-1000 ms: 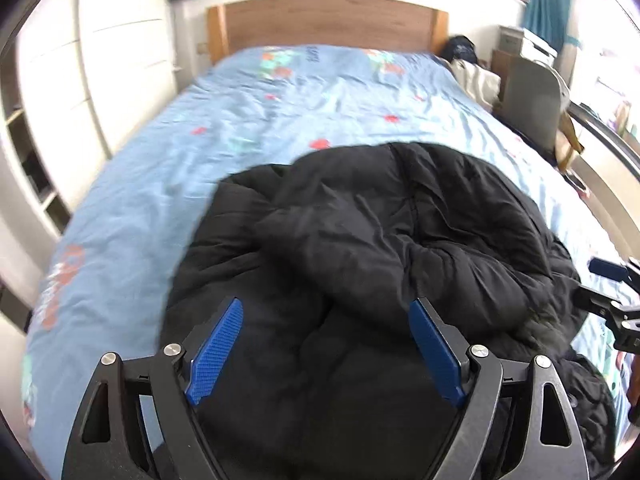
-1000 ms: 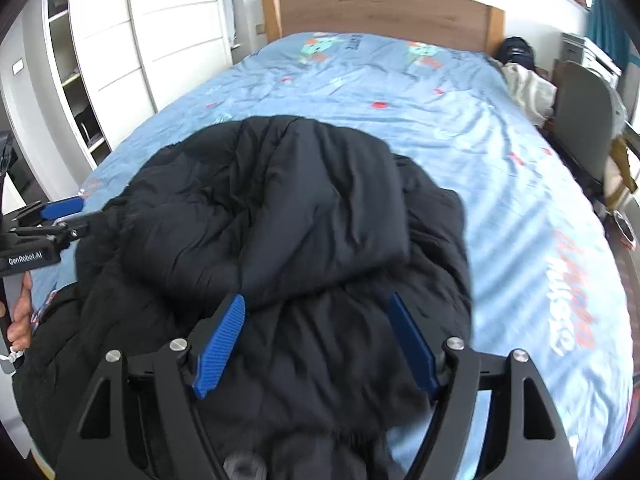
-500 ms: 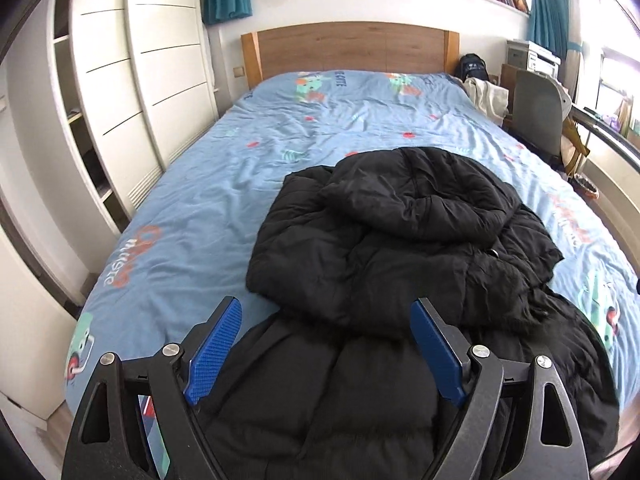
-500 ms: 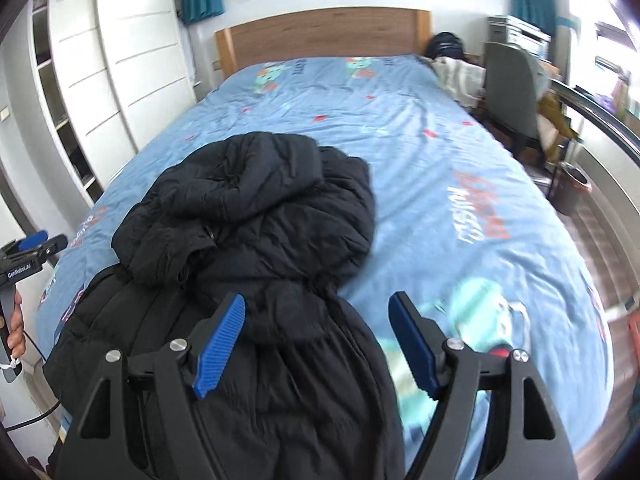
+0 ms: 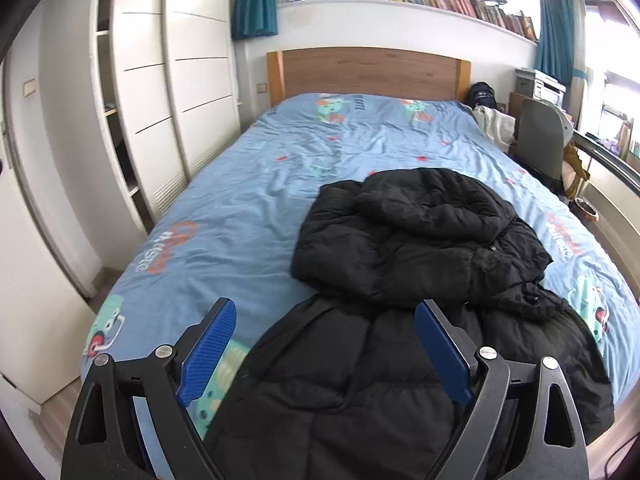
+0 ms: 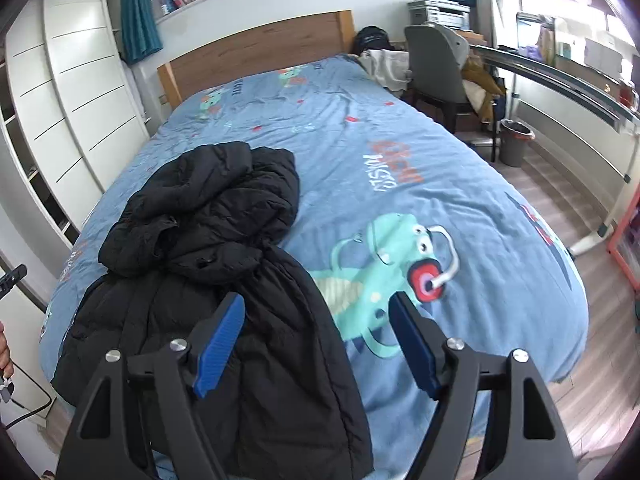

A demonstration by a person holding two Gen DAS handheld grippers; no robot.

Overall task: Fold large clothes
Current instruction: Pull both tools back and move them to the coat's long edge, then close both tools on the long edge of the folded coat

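On the blue cartoon-print bedspread (image 5: 248,208) lies the black puffy quilted coat (image 5: 400,320), hood end toward the wooden headboard (image 5: 368,70), hem end at the foot of the bed, upper part bunched and folded over the lower body. Compared with a second ago, both views have pulled back and risen: the coat filled most of each frame then, now the whole bed, white sliding wardrobe (image 5: 160,92) on the left, bookshelf above the headboard and grey chair (image 6: 440,68) on the right are visible. Coat itself looks the same shape as half a second ago, not dragged. Left gripper (image 5: 324,348): blue-padded fingers (image 5: 208,352) spread wide, jaws have just been opening a bit more, nothing pinched; coat hem shows in the gap beneath but pads are off the fabric. Right gripper (image 6: 316,344): blue pads spread apart, width unchanged, holding nothing; its left finger sits over the coat's right edge, its right finger over the bare bedspread with the teal cartoon figure (image 6: 384,264). In the right wrist view the coat (image 6: 208,264) lies on the left half of the bed, and at the far left edge a sliver of the other handheld gripper and a hand (image 6: 3,350) show, too cropped to read.
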